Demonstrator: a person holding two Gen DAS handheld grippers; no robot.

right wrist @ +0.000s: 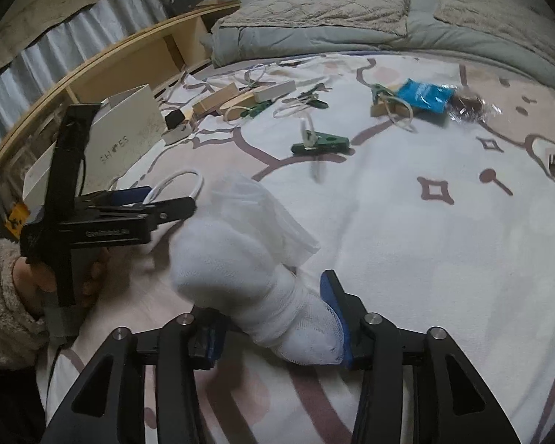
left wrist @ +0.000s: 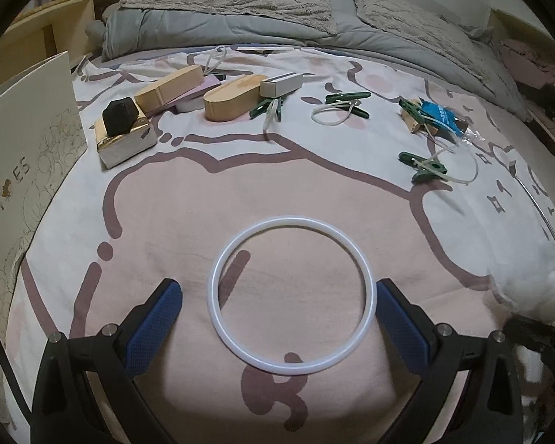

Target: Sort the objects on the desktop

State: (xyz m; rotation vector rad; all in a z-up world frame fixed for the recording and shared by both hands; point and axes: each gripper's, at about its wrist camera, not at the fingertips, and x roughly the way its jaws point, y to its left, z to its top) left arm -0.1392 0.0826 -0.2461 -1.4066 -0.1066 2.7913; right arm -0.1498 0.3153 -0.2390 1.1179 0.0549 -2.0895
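Observation:
A white rubber ring (left wrist: 291, 295) lies flat on the pink and white bedsheet (left wrist: 203, 199), between the blue fingers of my left gripper (left wrist: 279, 292), which is open around it. In the right wrist view the ring (right wrist: 174, 185) shows by the left gripper (right wrist: 166, 203). My right gripper (right wrist: 277, 327) is shut on a white sock bundle (right wrist: 240, 277) with a clear plastic bag (right wrist: 262, 207) attached, held just above the sheet. The bundle shows at the right edge of the left wrist view (left wrist: 536, 292).
Wooden boxes (left wrist: 229, 98), a gold box with a black cap (left wrist: 124, 131), green clothespins with white cable ties (left wrist: 346, 105), and a blue packet (left wrist: 438, 113) lie further up the bed. A white shoe box (left wrist: 22, 148) stands at the left. A grey duvet (left wrist: 314, 18) lies at the back.

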